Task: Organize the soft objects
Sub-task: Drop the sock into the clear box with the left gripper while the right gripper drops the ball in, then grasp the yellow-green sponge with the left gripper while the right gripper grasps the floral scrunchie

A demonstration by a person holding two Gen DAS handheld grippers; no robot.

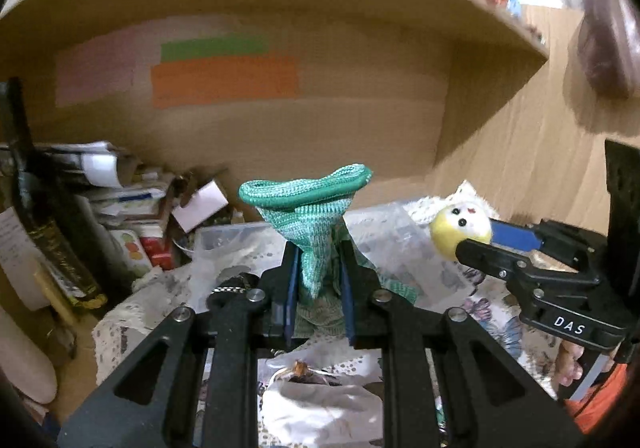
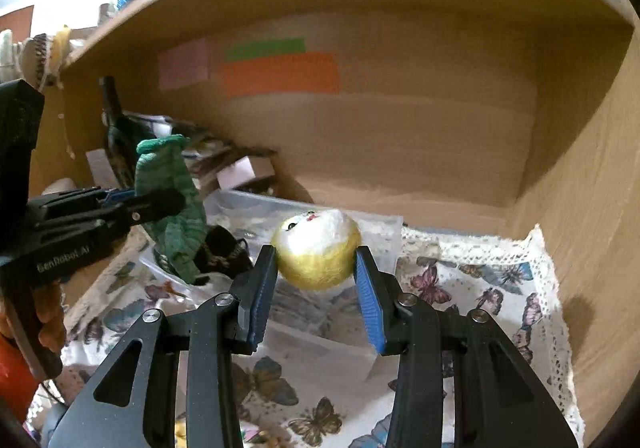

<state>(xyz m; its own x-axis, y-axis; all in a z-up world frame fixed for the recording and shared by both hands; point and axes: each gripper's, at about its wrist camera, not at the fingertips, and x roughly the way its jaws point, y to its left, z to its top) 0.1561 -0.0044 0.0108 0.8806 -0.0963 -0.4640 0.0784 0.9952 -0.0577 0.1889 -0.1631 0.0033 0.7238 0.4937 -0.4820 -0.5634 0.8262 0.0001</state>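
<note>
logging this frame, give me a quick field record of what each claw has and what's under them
left claw: shut on green knit sock, held upright
right claw: shut on yellow and white plush ball, face up
below: butterfly cloth with clear plastic container on it
setting: wooden shelf compartment
left side: dark bottle, stacked papers

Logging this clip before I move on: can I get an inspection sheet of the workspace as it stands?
Surface: butterfly cloth with lace edge, spread inside a wooden shelf bay.
Job's things: green sock held up; yellow-white plush ball with a face held up; clear bin below them.
Clutter: dark bottle, papers and small boxes stacked at the left.
Grippers: left gripper shut on the sock; right gripper shut on the ball.
Cables: nothing seen.
Surroundings: pink, green and orange notes on the back wall; items on the shelf above are blurred.
</note>
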